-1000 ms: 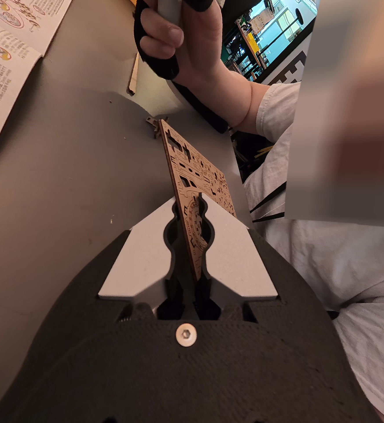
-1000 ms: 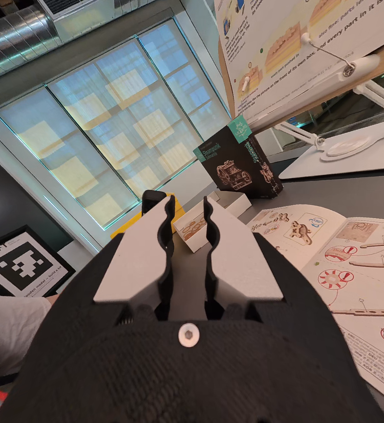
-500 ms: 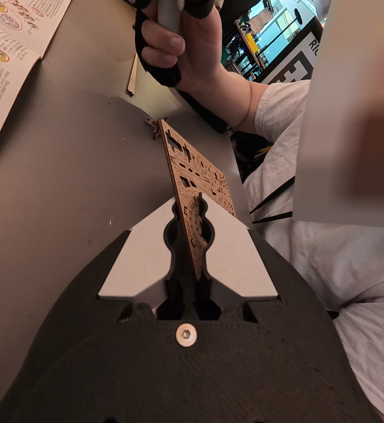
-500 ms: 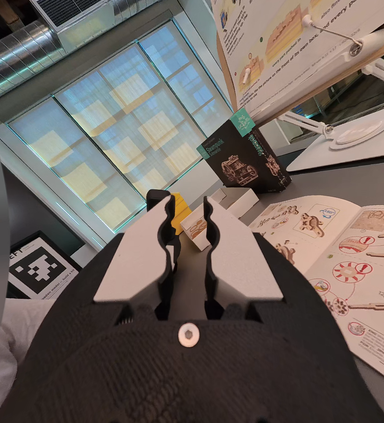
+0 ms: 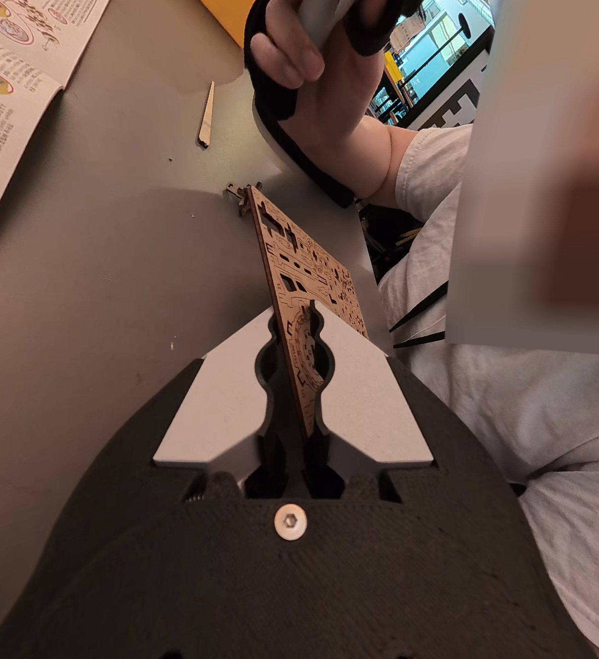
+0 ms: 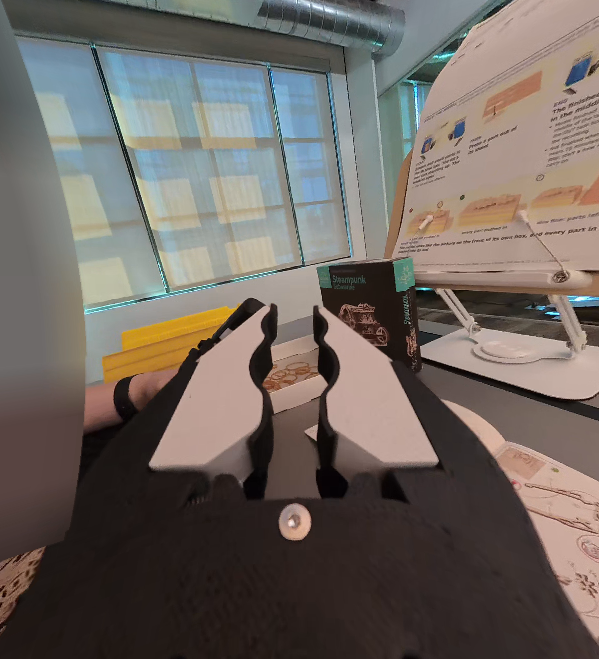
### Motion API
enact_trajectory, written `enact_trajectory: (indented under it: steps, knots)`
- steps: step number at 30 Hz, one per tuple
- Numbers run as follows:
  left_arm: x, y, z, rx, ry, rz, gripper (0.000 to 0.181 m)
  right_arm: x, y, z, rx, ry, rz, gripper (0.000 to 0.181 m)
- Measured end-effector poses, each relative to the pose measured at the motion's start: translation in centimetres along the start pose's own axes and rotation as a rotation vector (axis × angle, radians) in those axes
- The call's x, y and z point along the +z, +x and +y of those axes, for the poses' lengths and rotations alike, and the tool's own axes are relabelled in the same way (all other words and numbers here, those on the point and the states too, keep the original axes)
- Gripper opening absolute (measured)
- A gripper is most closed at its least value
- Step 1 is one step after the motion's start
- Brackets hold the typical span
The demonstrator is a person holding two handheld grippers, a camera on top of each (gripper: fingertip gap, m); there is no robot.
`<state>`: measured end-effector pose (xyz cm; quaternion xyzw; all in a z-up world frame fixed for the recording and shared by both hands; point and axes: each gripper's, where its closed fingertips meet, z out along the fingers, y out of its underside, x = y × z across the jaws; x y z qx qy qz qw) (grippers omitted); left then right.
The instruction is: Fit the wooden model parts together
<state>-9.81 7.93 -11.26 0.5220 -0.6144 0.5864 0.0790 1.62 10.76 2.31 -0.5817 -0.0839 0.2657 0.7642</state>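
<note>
- Left gripper (image 5: 292, 313): both fingers clamped on a laser-cut wooden sheet (image 5: 305, 278), gripping its near lower edge. Sheet stands on edge, tilted a little, long axis running straight away from the gripper toward the far table edge.
- Sheet's far corner sits over the grey table (image 5: 76, 285), next to a small dark wooden part (image 5: 239, 199); touching or just beside, cannot tell.
- Right gripper (image 6: 294, 313): fingers apart, nothing between them. It points level across the table toward a white tray of small wooden rings (image 6: 290, 374) and a black kit box (image 6: 369, 313) standing upright behind the tray.
- Person's right hand (image 5: 312, 71) shows in the left wrist view above and beyond the sheet's far end, well off the table.
- Loose wooden sliver (image 5: 207, 114) lies flat on the table, apart from the sheet, near the open instruction booklet (image 5: 2, 100).
- Key relation: the sheet lies low and to the left of the empty right gripper, its flat face turned toward that side. Judgement: the right gripper is the free 1 and would have to swing down and in to press a part out of the sheet.
- Risk, as a guess: thin sheet held at 1 edge only could flex or crack under a push.
</note>
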Motion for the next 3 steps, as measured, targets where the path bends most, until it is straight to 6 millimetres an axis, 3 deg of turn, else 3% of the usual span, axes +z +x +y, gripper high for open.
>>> enact_trajectory:
  steps: [3]
  knots:
    - [0.0, -0.01, 0.01, -0.001, 0.0, 0.0, 0.011, -0.14, 0.6, -0.05, 0.06, 0.011, 0.008, 0.018]
